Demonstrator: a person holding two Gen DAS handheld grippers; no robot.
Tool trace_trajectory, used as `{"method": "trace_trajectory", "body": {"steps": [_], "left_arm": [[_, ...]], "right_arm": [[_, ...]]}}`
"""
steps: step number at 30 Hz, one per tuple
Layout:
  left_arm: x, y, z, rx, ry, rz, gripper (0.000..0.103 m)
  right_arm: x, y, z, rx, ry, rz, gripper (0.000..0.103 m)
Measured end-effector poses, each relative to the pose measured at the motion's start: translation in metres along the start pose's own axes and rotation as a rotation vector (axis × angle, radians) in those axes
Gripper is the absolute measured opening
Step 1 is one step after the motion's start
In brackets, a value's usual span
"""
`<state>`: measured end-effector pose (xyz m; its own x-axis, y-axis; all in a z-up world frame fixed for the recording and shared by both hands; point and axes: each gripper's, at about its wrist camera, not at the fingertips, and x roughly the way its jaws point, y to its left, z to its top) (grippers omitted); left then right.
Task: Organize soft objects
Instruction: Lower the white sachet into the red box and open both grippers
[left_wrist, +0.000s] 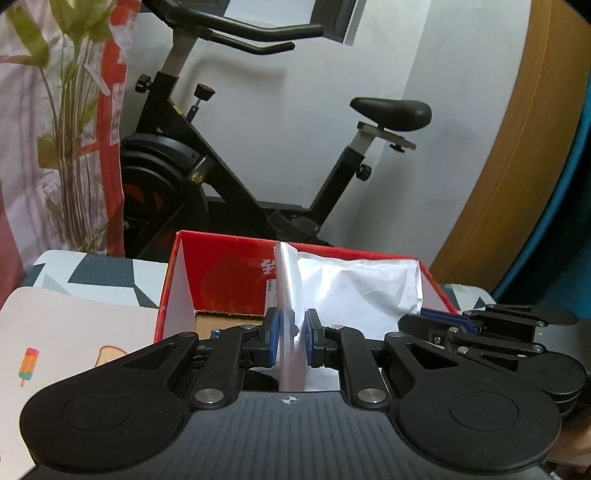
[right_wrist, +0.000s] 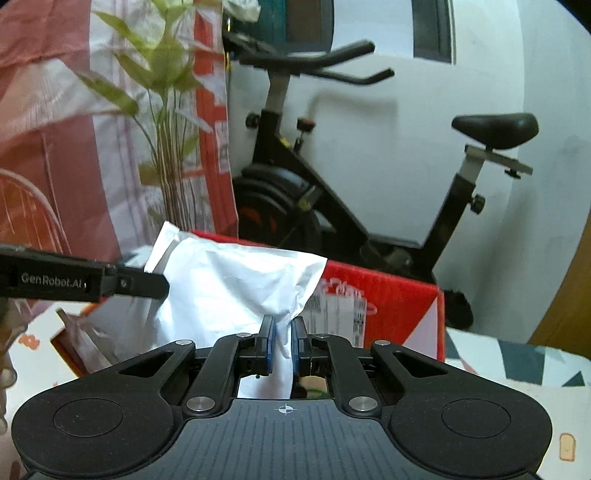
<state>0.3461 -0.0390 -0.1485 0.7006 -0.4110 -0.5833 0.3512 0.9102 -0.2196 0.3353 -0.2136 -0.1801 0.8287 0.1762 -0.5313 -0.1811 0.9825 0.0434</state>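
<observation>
left gripper (left_wrist: 291, 338): clamped on one edge of my white soft bag (left_wrist: 351, 291), jaws narrow, film pinched between the blue pads.
right gripper (right_wrist: 282, 345): clamped on a bunched corner of the same bag, jaws nearly closed.
bag position: held up between both grippers, over the open red box (left_wrist: 229, 273) on the patterned table (left_wrist: 92, 273).
slip risk: thin film could slide out of either pinch if i pull the grippers apart.
tear risk: tension across the crumpled middle might rip it.
snag risk: bag may catch the box wall (right_wrist: 399, 302) and tip it.
clearance: exercise bike (left_wrist: 229, 162) stands behind, well apart.
</observation>
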Motion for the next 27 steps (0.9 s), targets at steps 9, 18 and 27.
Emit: {"method": "trace_trajectory", "body": {"steps": [9,18,27], "left_arm": [[0.009,0.005,-0.001,0.019,0.027,0.031,0.016],[-0.007,-0.004,-0.003,0.075,-0.011,0.017,0.022],[-0.048,-0.012,-0.014,0.107,-0.086,0.016,0.074]], "right_arm": [[0.010,0.008,-0.007,0.006,0.051,0.018,0.011],[-0.007,0.012,-0.009,-0.005,0.020,-0.002,0.020],[-0.048,0.017,-0.014,0.006,-0.061,-0.015,0.059]]}}
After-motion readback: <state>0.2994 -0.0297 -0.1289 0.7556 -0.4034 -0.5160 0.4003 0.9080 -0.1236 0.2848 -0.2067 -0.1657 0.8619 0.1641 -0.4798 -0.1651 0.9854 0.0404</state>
